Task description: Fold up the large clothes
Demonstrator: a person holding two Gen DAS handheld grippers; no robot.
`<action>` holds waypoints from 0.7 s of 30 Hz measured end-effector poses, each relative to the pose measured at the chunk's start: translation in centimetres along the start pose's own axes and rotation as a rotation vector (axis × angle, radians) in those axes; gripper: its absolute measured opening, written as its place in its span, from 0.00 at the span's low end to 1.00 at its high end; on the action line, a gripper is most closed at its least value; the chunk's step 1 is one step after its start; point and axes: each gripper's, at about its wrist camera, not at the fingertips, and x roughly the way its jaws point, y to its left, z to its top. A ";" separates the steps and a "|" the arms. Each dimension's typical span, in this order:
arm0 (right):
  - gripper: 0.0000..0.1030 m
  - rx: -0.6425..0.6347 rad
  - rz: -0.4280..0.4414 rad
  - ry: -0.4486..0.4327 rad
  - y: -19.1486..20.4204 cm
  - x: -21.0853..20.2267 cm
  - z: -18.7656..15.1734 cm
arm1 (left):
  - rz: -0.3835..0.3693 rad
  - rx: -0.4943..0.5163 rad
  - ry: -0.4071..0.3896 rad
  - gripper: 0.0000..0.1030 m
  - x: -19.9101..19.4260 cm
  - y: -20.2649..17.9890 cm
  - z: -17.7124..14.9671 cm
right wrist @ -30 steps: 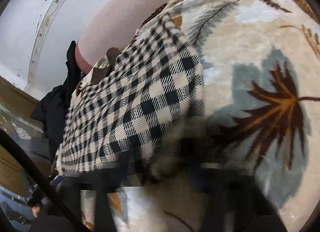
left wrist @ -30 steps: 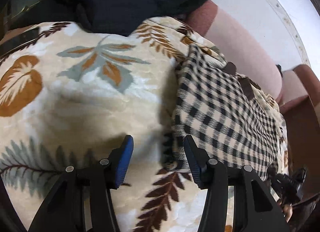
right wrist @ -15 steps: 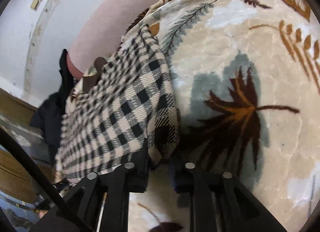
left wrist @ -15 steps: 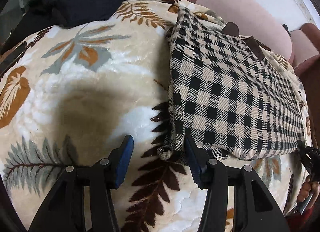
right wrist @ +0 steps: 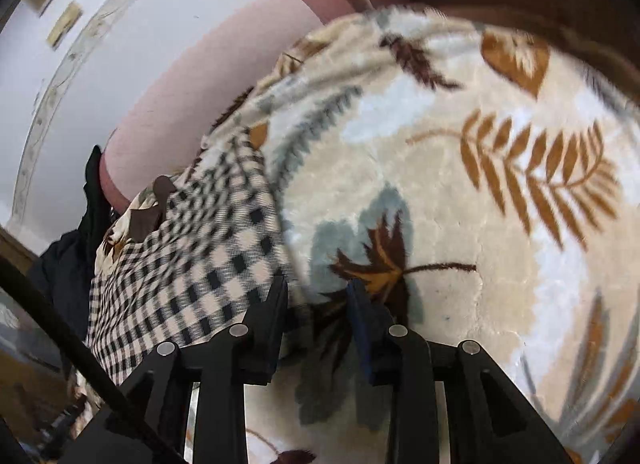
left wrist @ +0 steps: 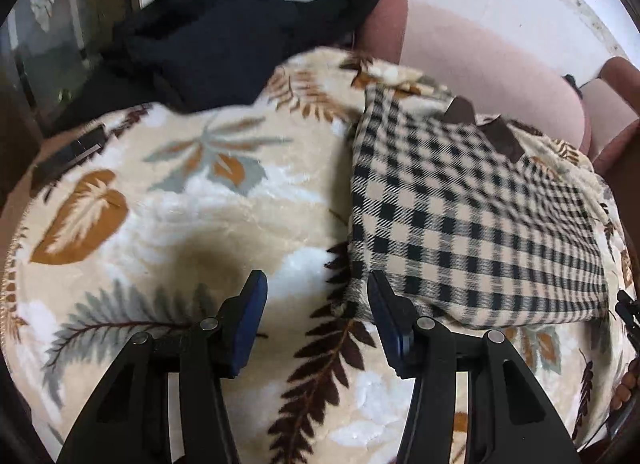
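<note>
A folded black-and-beige checked garment (left wrist: 472, 220) lies flat on a cream blanket with a leaf print (left wrist: 172, 200). In the right wrist view the checked garment (right wrist: 192, 276) lies to the left on the same blanket (right wrist: 460, 192). My left gripper (left wrist: 318, 300) is open and empty, just off the garment's near left corner. My right gripper (right wrist: 318, 300) is open and empty, beside the garment's near right edge, over the blanket.
A pile of dark clothing (left wrist: 224, 32) lies at the far left of the blanket. A pink sofa back (left wrist: 480, 60) runs behind, with a white wall above it. A dark flat object (left wrist: 72, 152) lies at the blanket's left edge.
My right gripper, shut on the garment's corner half a second ago, has opened and let it go. The garment now lies flat. My left gripper has drawn back a little.
</note>
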 end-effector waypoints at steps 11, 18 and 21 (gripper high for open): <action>0.49 -0.470 -0.087 -0.072 10.7 -3.2 -7.1 | 0.068 0.034 -0.139 0.57 -5.9 -2.4 -4.4; 0.50 -0.502 -0.070 0.007 11.7 -2.2 -10.6 | 0.107 0.127 -0.141 0.59 -5.5 -4.5 -5.9; 0.50 -0.526 -0.078 -0.001 12.0 -2.3 -11.0 | 0.118 0.140 -0.141 0.59 -5.2 -4.8 -6.1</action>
